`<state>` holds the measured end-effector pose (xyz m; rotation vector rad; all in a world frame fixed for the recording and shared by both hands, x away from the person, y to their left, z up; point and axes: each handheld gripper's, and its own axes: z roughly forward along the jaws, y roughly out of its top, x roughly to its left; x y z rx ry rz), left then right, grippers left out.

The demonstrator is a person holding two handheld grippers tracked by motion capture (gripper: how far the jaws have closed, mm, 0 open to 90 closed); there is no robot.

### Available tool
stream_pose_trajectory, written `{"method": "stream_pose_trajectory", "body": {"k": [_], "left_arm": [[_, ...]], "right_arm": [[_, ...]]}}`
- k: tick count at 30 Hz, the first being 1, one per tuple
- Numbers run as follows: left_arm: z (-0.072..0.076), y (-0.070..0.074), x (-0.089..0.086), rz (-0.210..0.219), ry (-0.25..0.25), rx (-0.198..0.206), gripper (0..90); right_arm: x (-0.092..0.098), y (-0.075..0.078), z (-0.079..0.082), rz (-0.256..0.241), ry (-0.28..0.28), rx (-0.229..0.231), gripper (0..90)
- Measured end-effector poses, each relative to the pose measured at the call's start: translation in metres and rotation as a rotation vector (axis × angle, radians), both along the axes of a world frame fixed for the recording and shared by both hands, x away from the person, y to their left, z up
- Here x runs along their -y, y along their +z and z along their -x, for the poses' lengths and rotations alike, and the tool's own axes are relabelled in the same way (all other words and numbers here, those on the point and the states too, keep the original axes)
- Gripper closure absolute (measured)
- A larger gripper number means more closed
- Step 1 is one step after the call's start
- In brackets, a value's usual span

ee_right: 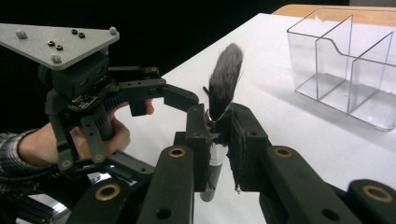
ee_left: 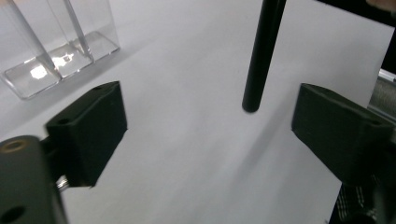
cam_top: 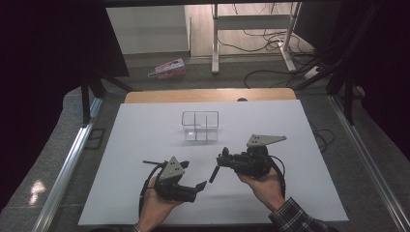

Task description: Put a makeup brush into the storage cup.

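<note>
Progress looks early — the brush is picked up, but nothing has gone into the organiser yet. Nearest the person, the left claw [cam_top: 199, 185] rests low over the bench with its jaws spread wide and nothing between them; in the left gripper view the black handle of the brush [ee_left: 260, 56] hangs down ahead of those open jaws, its tip just above the white surface. Just beside it, the right claw [ee_right: 218, 135] is pressed together on the makeup brush [ee_right: 224, 79], pinching it at the ferrule so the dark bristles stand up above the jaws and the handle points down and away; in the high view that handle slants out of the right claw [cam_top: 220, 164] toward the left one. Whether a hand-over or a straight placement is planned cannot be told; either way, the carry to the clear organiser [cam_top: 200, 125] and the drop into one of its compartments seem to be what is left. That organiser stands farther up the bench, well apart from both claws, empty, with its dividers showing.

Underfoot of it all is a white sheet [cam_top: 145, 145] covering most of a wooden bench [cam_top: 208, 95]; beyond its far edge lie a grey floor, a small pink packet [cam_top: 168, 68], a white frame's legs [cam_top: 251, 34] and loose cables — dark curtains close in both sides.
</note>
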<state>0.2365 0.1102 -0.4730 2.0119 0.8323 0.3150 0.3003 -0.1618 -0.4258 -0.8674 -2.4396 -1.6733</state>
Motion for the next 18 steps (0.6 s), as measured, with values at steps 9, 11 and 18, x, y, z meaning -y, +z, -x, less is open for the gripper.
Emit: {"method": "stream_pose_trajectory", "body": {"k": [9, 11, 18], "left_arm": [[0.007, -0.001, -0.015, -0.034, 0.009, -0.009, 4.6], [0.009, -0.001, -0.020, -0.028, 0.012, -0.013, 3.7], [0.015, -0.001, -0.035, -0.049, 0.041, -0.008, 2.8]], "right_arm": [[0.002, 0.003, -0.002, 0.020, 0.011, 0.028, 78.6], [0.002, 0.004, -0.002, 0.025, 0.012, 0.037, 78.6], [0.001, 0.006, -0.004, 0.051, 0.024, 0.063, 78.6]]}}
